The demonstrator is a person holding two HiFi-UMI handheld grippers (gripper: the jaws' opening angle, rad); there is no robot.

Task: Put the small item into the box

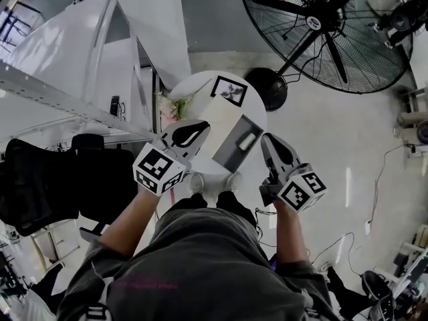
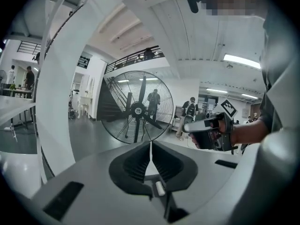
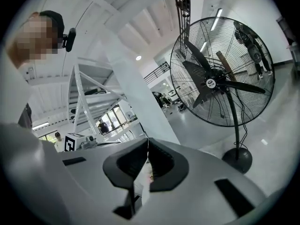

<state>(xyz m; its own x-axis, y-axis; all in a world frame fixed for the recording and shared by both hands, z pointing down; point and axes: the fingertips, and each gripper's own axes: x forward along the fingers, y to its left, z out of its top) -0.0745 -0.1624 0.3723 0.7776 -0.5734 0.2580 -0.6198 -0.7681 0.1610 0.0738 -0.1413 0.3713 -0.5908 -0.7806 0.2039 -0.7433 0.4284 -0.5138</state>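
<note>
i am holding my left gripper (image 1: 204, 126) pinched closed and empty, right gripper (image 1: 265, 140) likewise closed, both over the round table's (image 1: 207, 110) near edge, small item (image 1: 247, 141) lying inside the box (image 1: 229, 155) on that table

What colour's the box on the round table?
Dark grey. The box shows best in the head view.

The hand-held gripper (image 3: 148, 144) (jaws together) faces a standing fan (image 3: 212, 82).
</note>
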